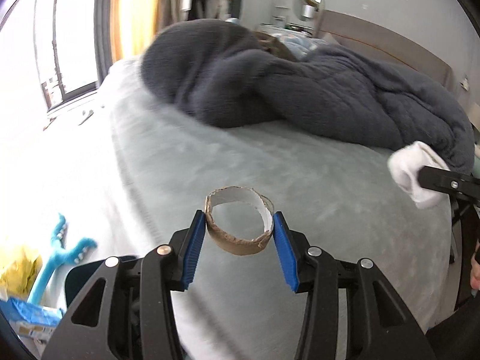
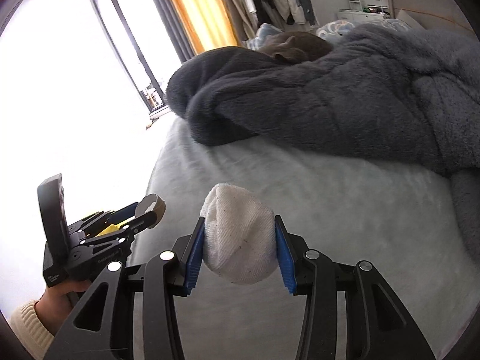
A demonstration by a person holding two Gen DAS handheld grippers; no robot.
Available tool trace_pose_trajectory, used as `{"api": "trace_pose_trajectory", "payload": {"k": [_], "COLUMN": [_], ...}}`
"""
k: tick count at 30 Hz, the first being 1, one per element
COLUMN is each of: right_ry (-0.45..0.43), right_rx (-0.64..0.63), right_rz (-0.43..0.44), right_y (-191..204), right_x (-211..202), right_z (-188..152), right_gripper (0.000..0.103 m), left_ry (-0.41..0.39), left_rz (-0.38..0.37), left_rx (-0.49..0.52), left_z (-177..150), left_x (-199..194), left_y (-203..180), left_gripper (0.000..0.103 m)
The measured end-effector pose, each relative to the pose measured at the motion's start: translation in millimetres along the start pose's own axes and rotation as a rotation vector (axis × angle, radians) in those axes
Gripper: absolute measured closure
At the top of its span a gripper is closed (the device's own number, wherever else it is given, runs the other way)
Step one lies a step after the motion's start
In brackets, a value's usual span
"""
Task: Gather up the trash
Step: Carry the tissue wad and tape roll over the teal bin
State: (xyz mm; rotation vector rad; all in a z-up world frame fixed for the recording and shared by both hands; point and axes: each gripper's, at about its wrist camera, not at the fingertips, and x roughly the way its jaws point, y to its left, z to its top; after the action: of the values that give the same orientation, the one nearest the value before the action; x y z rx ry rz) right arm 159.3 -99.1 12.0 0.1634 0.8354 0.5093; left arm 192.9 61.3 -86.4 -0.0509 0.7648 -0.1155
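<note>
Both tongs (image 1: 239, 231) (image 2: 239, 241) loaded — bed edge (image 2: 156, 162) near.

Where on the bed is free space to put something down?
The pale grey sheet is bare from the near edge up to the dark fleece blanket, in front of both grippers. The far half is crowded: the blanket is heaped there, and a cat lies behind it. The floor at left holds a blue plush toy.
</note>
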Motion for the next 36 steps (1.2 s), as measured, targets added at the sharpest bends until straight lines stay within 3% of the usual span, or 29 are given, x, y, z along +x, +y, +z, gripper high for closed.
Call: {"api": "trace_pose_trajectory", "payload": {"k": [6,10,19,29,33,36], "right_ry": [0.003,0.012,0.045,0.084,0.101,0.122], "right_rx": [-0.057,-0.08,-0.15,-0.224,-0.242,-0.255], "right_rz": [0.023,0.05,0.113,0.166,0.187,0.2], "right_y": [44,71,133,196,219,236], "right_x": [7,18,52,89,101,114], "right_z": [2,5,9,3,-1,-5], "right_gripper": [0.059,0.059,0.059,0.059,0.059,0.059], "left_ry": [0.006,0.043,0.149,0.274,0.349,0.426], "left_rz": [0.07,0.104,0.178,0.201,0.171,0.132], "left_rx": [-0.09,-0.183,-0.271,-0.354,-0.388,-0.417], "left_z": [-11,-22,-54,-88,-104,-118], "left_x": [-14,-17,-21,-15,-7,0], "left_y": [52,91,152,205,218,226], "left_gripper": [0.054,0.054,0.054,0.054,0.053,0.042]}}
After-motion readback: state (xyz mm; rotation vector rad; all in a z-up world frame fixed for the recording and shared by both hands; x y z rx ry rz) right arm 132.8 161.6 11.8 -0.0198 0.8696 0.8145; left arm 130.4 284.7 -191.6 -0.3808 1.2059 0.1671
